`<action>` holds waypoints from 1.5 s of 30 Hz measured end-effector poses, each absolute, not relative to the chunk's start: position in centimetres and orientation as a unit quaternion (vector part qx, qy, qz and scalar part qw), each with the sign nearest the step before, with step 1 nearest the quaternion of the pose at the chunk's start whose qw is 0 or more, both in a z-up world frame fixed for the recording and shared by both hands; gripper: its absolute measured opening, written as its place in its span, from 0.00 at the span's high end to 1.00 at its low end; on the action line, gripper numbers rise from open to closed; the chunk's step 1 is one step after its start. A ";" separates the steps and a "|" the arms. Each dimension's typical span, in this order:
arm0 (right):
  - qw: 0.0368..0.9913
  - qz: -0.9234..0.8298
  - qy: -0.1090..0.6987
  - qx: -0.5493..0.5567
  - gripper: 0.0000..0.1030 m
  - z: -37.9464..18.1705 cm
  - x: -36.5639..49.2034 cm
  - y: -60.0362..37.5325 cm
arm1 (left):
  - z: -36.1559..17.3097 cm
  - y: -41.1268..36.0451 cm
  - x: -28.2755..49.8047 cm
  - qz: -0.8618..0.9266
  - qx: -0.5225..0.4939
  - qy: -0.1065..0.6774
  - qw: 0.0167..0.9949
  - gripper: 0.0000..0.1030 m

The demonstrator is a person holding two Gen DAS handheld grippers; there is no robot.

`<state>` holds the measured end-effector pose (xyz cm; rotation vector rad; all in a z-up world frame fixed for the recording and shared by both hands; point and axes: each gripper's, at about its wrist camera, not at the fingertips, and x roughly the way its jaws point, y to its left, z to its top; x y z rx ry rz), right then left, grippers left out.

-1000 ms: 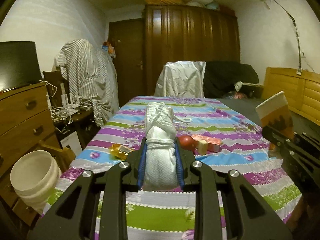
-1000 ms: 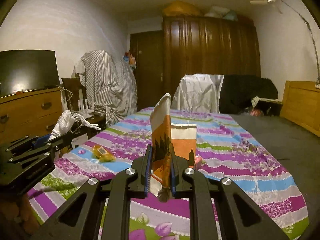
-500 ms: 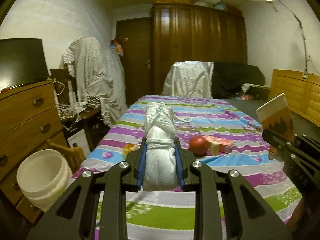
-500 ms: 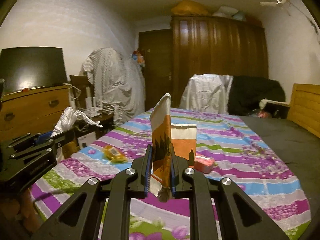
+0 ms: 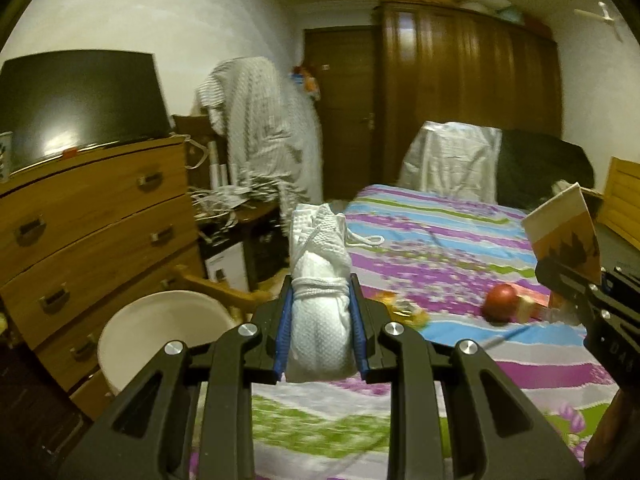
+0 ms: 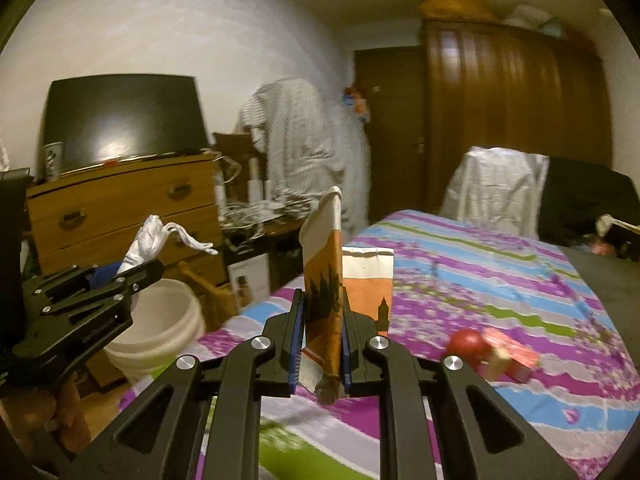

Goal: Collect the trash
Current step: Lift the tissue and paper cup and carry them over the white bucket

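Both views have swung toward the left of the room since a second ago: the white bucket [image 5: 160, 332], earlier a sliver at the lower left of the left wrist view, now fills much of that corner, and the bed [image 5: 460, 240] has slid to the right half of the frame.

My left hand-held gripper [image 5: 320, 332] is pinching a white mesh bundle [image 5: 318, 280] tied round with cord, its jaws pressed against both flanks so it stands up between them. My right hand-held gripper [image 6: 322, 344] is clamped on a flattened orange-and-white paper bag [image 6: 322, 280] printed with dark tree and tower shapes, held edge-on and upright, which I judge keeps it from flopping on the way.

I read the carry as aimed at the bucket [image 6: 160, 320], which sits on the floor at the lower left of the right wrist view, below the left hand-held gripper, beside the wooden dresser [image 5: 92, 220]. A red round fruit [image 6: 466, 342], a pink packet [image 6: 510, 354] and a yellow wrapper [image 5: 404, 310] lie on the bedcover, apparently left to collect.

No brand or wording on the bag is legible; only faint raised characters show on the right hand-held gripper's body at the right edge of the left wrist view, too blurred to read with confidence.
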<state>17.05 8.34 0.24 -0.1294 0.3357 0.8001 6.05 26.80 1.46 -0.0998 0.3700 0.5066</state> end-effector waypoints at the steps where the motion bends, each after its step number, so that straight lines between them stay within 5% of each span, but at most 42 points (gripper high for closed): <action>1: 0.902 0.394 0.165 -0.065 0.84 0.3 16.9 9.4 | 1.5 27.8 5.8 0.256 -0.051 0.182 0.948 0.77; 19: 0.806 0.532 0.226 -0.126 0.84 2.5 14.8 32.5 | 1.1 42.6 1.5 0.351 -0.099 0.216 0.906 0.77; 29: 0.734 0.567 0.326 -0.185 0.84 -0.6 15.9 45.8 | -1.6 50.1 1.3 0.351 -0.138 0.289 0.880 0.77; 45: 0.699 0.562 0.390 -0.209 0.84 -6.1 17.5 52.2 | -5.4 54.6 2.2 0.337 -0.174 0.332 0.864 0.77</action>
